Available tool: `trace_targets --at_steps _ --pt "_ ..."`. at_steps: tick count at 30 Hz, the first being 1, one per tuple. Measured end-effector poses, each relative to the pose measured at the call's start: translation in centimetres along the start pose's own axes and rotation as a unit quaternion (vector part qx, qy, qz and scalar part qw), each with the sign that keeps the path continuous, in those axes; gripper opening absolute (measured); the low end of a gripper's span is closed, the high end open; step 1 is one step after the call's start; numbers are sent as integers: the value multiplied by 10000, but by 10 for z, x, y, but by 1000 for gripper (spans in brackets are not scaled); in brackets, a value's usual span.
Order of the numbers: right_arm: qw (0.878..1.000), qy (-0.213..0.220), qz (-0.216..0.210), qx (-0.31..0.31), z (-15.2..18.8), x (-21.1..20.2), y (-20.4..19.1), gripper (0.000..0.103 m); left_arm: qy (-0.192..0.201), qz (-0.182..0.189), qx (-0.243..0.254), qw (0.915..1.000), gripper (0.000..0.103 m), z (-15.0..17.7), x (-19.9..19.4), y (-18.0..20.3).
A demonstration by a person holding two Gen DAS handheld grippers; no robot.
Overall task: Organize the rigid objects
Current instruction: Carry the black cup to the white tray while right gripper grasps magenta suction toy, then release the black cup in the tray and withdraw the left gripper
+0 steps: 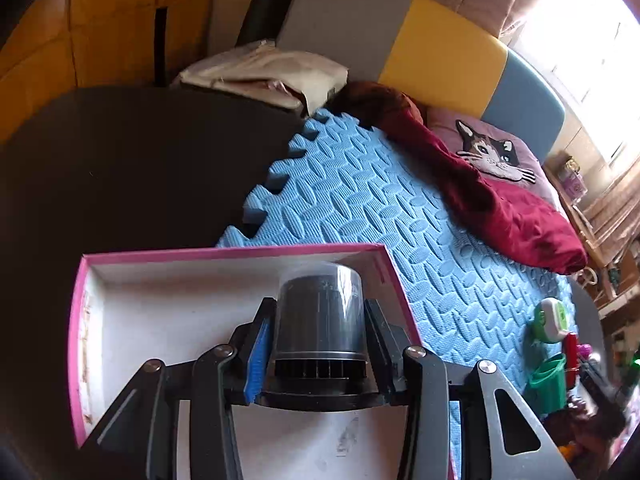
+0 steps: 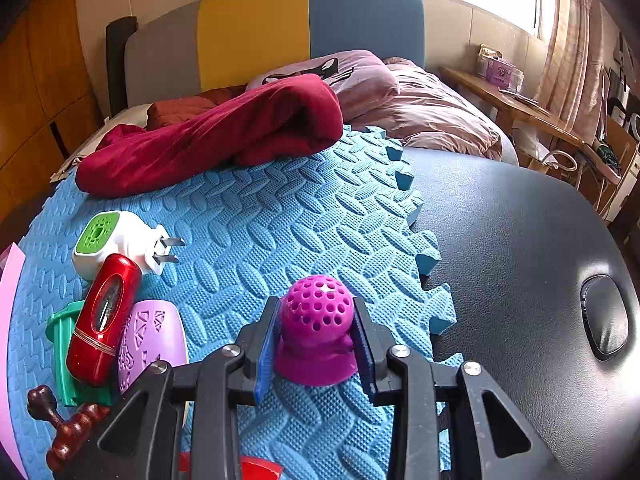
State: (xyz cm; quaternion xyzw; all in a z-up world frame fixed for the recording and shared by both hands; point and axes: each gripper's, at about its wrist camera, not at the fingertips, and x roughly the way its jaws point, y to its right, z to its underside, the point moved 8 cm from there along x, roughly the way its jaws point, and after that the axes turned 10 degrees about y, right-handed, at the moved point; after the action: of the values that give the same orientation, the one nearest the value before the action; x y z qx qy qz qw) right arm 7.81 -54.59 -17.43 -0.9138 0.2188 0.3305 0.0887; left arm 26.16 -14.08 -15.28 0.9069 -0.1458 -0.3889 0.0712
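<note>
In the left wrist view my left gripper [image 1: 319, 305] is shut on a dark cylinder with a clear cap [image 1: 320, 320]. It hangs over the inside of a white box with a pink rim [image 1: 224, 253]; I cannot tell whether it touches the floor. In the right wrist view my right gripper [image 2: 316, 307] is shut on a magenta perforated dome [image 2: 316, 322], which rests on the blue foam mat [image 2: 280, 220]. To its left lie a green-and-white plug device [image 2: 108, 244], a red oblong case [image 2: 104, 316], a lilac patterned piece [image 2: 152, 344], a green plastic part [image 2: 60, 352] and a brown wooden stamp [image 2: 64, 428].
The mat lies on a dark padded surface [image 2: 520, 240] beside a bed. A dark red garment [image 2: 216, 136] covers the mat's far edge. The box sits partly on the black surface [image 1: 140, 160], left of the mat [image 1: 380, 208]. A wooden side table [image 2: 516, 104] stands far right.
</note>
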Motion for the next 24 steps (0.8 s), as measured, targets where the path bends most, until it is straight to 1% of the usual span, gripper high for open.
trace_targets --at_steps 2,4,6,8,12,16,19,22,24 --pt "10000 0 2 -2 0 0 -1 34 52 -24 47 10000 49 1 -8 -1" --pt "10000 0 4 -4 0 0 0 34 174 -84 191 9996 59 2 -20 -1" --pt "10000 1 10 -9 0 0 -1 34 295 -122 242 9992 61 4 -35 -2" --pt "10000 1 11 -10 0 0 0 34 374 -170 257 9988 61 6 -50 -5" --pt "10000 2 21 -17 0 0 0 34 455 -208 381 9980 61 25 -81 -6" --pt "10000 6 47 -25 0 -1 0 34 518 -434 615 9958 61 51 -109 -7" --pt "10000 8 78 -24 0 -1 0 36 567 -536 673 9947 62 64 -125 -12" --pt "9999 7 147 51 -1 -1 3 41 573 -622 687 9940 63 74 -136 -19" --pt "9998 2 187 54 -2 -2 3 41 632 -687 696 9932 65 76 -143 -23"
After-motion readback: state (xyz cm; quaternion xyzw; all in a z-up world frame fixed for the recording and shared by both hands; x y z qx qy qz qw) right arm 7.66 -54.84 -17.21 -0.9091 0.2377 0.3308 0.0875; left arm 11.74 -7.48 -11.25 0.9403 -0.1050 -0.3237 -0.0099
